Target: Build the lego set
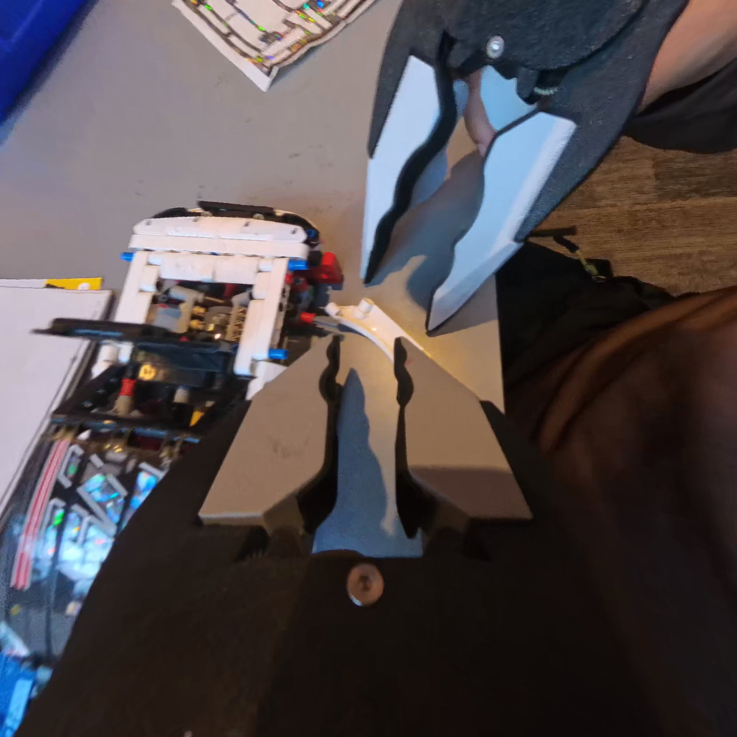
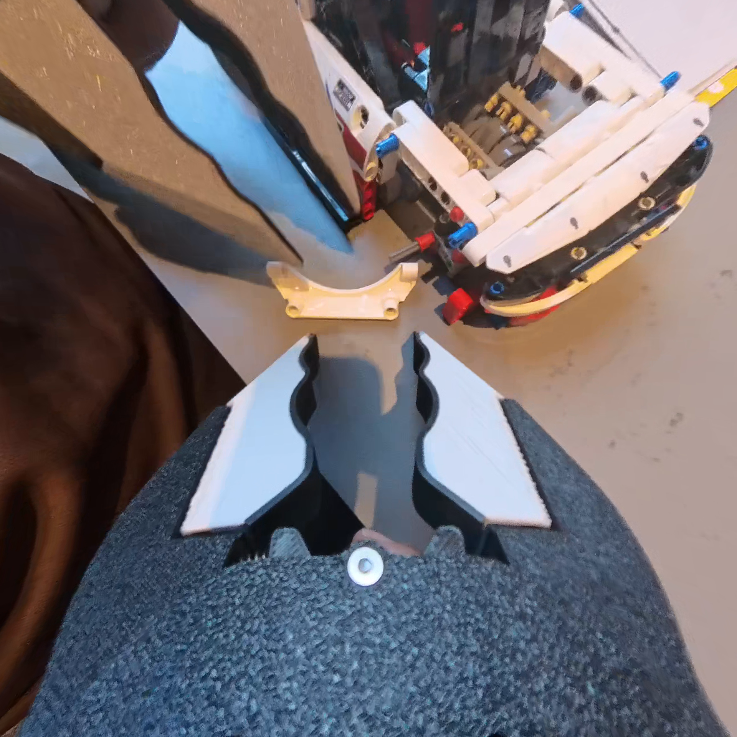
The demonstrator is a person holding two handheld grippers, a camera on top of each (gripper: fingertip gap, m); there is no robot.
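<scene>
A white curved arch piece point(image 2: 343, 299) lies flat on the grey table point(image 2: 558, 399), just beside the partly built white, black and red lego car point(image 2: 538, 179). My right gripper point(image 2: 365, 337) is open and empty, with its tips just short of the arch. My left gripper point(image 2: 323, 251) is open and comes down from the far side, one tip at the arch's left end. In the left wrist view the arch point(image 1: 371, 323) runs between the open left gripper's tips point(image 1: 367, 343). The right gripper point(image 1: 399, 305) hangs open above it, and the car point(image 1: 207, 287) sits to the left.
A sticker sheet point(image 1: 279, 32) lies at the back of the table and a blue bin point(image 1: 32, 40) stands at the far left. A white sheet point(image 1: 40, 359) and a shiny patterned panel point(image 1: 79, 498) lie beside the car. The table edge and a person's brown garment point(image 1: 638, 438) are on the right.
</scene>
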